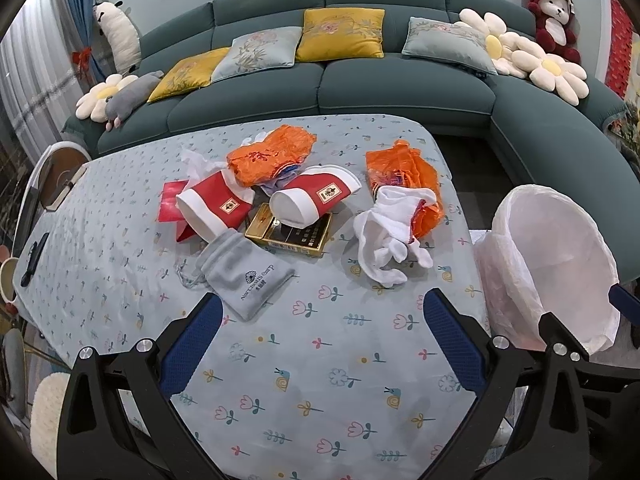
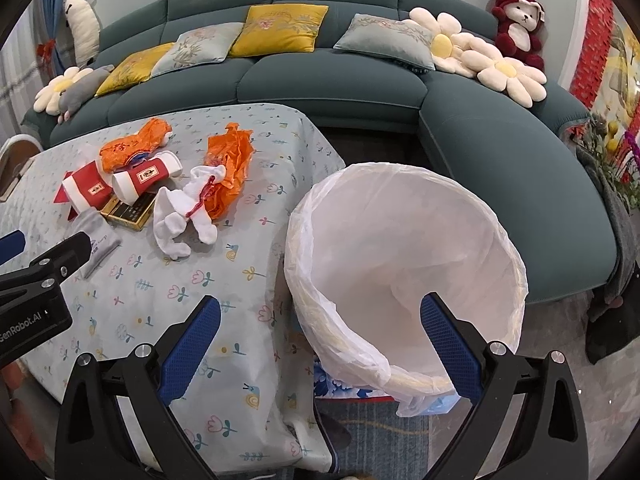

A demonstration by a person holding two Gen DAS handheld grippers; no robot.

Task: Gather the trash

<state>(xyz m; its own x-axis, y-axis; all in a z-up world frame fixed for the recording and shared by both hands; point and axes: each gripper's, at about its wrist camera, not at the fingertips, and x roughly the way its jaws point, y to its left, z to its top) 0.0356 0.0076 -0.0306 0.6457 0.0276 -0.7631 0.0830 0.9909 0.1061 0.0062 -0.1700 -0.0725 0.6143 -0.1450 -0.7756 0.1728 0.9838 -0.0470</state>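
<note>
A heap of litter lies mid-table on the flowered cloth (image 1: 320,380): two orange plastic bags (image 1: 272,156) (image 1: 404,172), two red-and-white paper sleeves (image 1: 212,208) (image 1: 316,196), a gold and black box (image 1: 292,232), a grey drawstring pouch (image 1: 248,280) and crumpled white fabric (image 1: 388,240). My left gripper (image 1: 324,344) hangs open above the cloth, just short of the pouch, with nothing in it. The white-lined trash bin (image 2: 400,248) stands off the table's right corner. My right gripper (image 2: 322,350) is open and empty, straddling the bin's near rim.
A teal corner sofa (image 1: 400,92) with cushions and plush toys wraps behind and to the right of the table. A black object (image 1: 34,260) lies near the table's left edge. A round stand (image 1: 60,176) sits beyond that edge. Rug covers the floor by the bin.
</note>
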